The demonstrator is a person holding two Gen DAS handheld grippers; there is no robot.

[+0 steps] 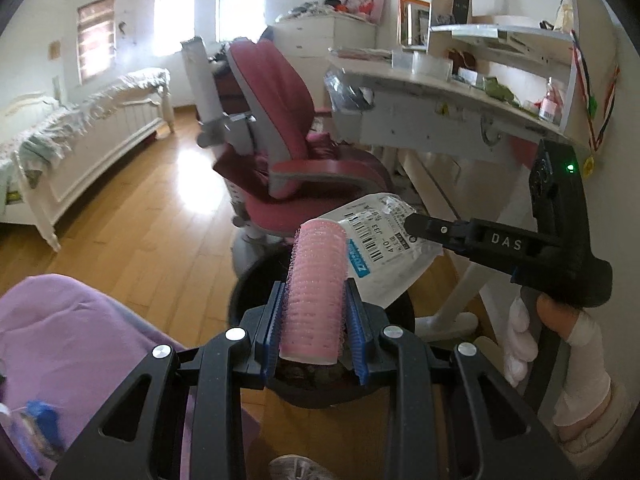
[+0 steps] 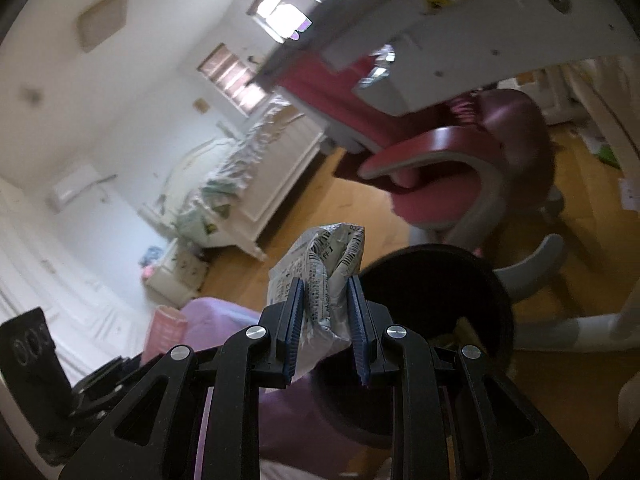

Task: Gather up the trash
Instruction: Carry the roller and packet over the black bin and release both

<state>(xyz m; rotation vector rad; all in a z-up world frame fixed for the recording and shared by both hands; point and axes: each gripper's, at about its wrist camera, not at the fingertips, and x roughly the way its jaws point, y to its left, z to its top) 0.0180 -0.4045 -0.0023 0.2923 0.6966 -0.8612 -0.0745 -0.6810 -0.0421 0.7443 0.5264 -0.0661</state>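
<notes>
My left gripper (image 1: pixel 314 300) is shut on a pink hair roller (image 1: pixel 316 288), which stands up between the blue pads. It hangs above a round black bin (image 1: pixel 248 280) on the wood floor. My right gripper (image 2: pixel 326 304) is shut on a crumpled clear plastic wrapper with a barcode label (image 2: pixel 324 276). The same wrapper (image 1: pixel 380 244) shows in the left wrist view, pinched by the right gripper (image 1: pixel 416 226) that comes in from the right, also over the bin. In the right wrist view the black bin (image 2: pixel 436 288) lies just beyond the wrapper.
A red and grey desk chair (image 1: pixel 288 152) stands right behind the bin. A white desk with shelves (image 1: pixel 460 92) fills the right side. A purple cloth (image 1: pixel 80 328) lies at the lower left. A white bed (image 1: pixel 80 136) stands along the left wall.
</notes>
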